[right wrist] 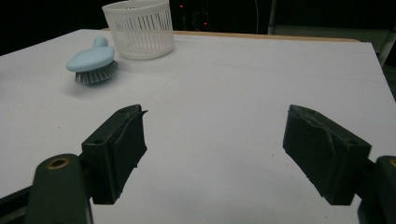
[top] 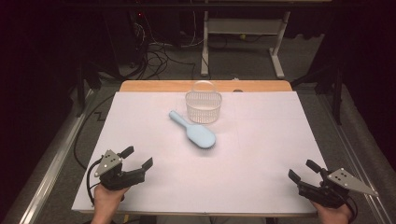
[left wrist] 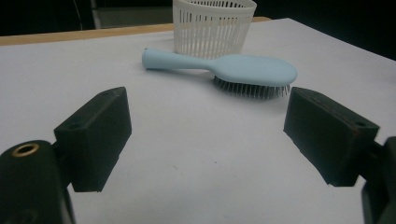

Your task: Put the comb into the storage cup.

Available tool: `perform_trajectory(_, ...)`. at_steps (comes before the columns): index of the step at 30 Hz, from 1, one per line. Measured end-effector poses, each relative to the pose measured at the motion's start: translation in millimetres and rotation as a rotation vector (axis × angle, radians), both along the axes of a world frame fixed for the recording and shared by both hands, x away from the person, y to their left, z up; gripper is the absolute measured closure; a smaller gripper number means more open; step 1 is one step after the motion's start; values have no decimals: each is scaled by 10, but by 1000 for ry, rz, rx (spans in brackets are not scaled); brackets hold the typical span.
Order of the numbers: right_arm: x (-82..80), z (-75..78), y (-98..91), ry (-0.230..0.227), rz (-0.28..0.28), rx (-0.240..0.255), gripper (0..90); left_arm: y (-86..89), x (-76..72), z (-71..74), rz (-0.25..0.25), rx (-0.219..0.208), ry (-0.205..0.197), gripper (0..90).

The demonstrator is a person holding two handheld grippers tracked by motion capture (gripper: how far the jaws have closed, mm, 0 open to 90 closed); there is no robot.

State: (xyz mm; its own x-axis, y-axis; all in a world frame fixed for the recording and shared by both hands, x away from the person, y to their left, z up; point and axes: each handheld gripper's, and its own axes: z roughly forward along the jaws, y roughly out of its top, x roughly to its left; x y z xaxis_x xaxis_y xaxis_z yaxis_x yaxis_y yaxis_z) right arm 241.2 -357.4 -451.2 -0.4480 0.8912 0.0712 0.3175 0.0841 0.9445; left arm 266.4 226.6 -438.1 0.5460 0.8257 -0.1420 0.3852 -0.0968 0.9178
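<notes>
We see a pale blue hairbrush [top: 195, 132] lying bristle-side down near the middle of the white table [top: 261, 154], its slim handle pointing far-left and its oval head near-right, just beside a white slatted basket [top: 203, 107] on its far side. The dark bristles show under the head. The left gripper [top: 138, 157] and right gripper [top: 303, 170] rest at the near corners, well apart from the brush, each with jaws spread and nothing between them.

On the white-covered wooden desk [top: 261, 154] we find the white slotted plastic basket [top: 203, 106] near the far edge, about midway across. The pale blue plastic hairbrush [top: 194, 130] lies bristles down just in front of it, handle toward far left, head toward us. The left hand-held gripper [top: 138, 158] sits at the near left corner, the right hand-held gripper [top: 303, 170] at the near right, both well apart from the brush.
</notes>
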Motion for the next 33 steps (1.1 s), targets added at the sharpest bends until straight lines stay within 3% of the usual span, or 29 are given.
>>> perform_trajectory(8, -3, 1, 11, 3, 9, -9, 217, -80, 49, -17, -30, 15, 12, 143)
perform_trajectory(33, -4, 1, 10, 5, 17, 2, 217, -194, 209, 24, -33, -1, 17, 143)
